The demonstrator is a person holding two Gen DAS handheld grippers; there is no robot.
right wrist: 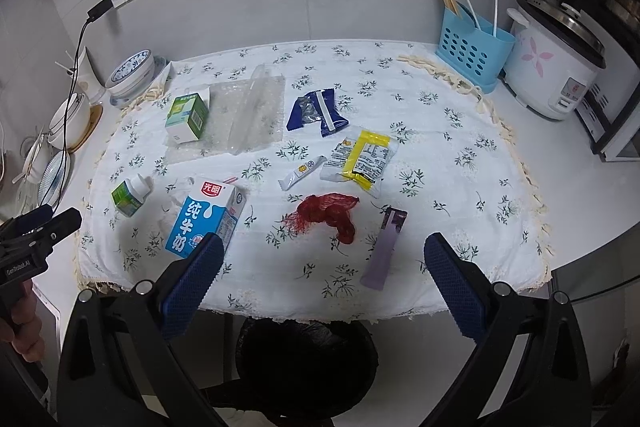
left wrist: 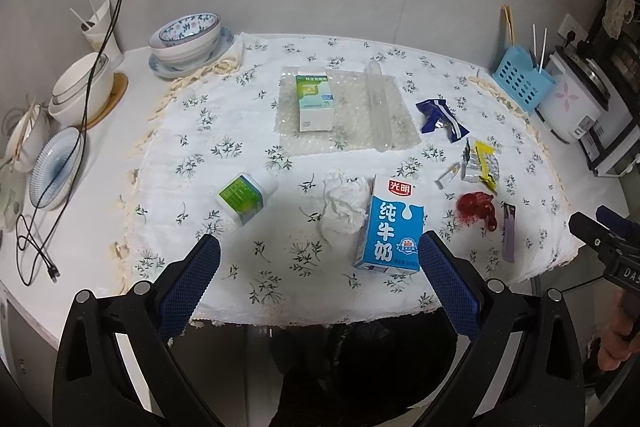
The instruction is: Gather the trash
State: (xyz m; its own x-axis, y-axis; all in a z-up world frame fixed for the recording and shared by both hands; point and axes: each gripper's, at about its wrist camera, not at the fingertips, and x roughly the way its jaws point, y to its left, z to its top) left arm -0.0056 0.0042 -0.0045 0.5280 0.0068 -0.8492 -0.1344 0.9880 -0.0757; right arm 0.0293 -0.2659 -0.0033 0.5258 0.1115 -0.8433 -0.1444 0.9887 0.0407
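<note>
Trash lies on a floral tablecloth [left wrist: 240, 259]. A blue milk carton [left wrist: 391, 227] [right wrist: 208, 217] lies near the front edge beside a crumpled tissue [left wrist: 344, 205]. A green-labelled bottle [left wrist: 247, 198] [right wrist: 130, 195], a green box [left wrist: 316, 102] [right wrist: 188, 117] on bubble wrap [left wrist: 360, 115], a blue wrapper [right wrist: 316, 111], a yellow-white packet [right wrist: 362, 163], a small tube [right wrist: 302, 173], a red net [right wrist: 328, 215] and a purple sachet [right wrist: 384, 249] lie around. My left gripper [left wrist: 319, 275] and right gripper [right wrist: 324, 275] are open and empty, above the table's front edge.
A black-lined trash bin [right wrist: 306, 363] stands under the front edge. Bowls and plates [left wrist: 188, 39] and a charger cable [left wrist: 36, 243] sit at the left. A blue utensil holder [right wrist: 472, 55] and a rice cooker [right wrist: 556, 67] stand at the right.
</note>
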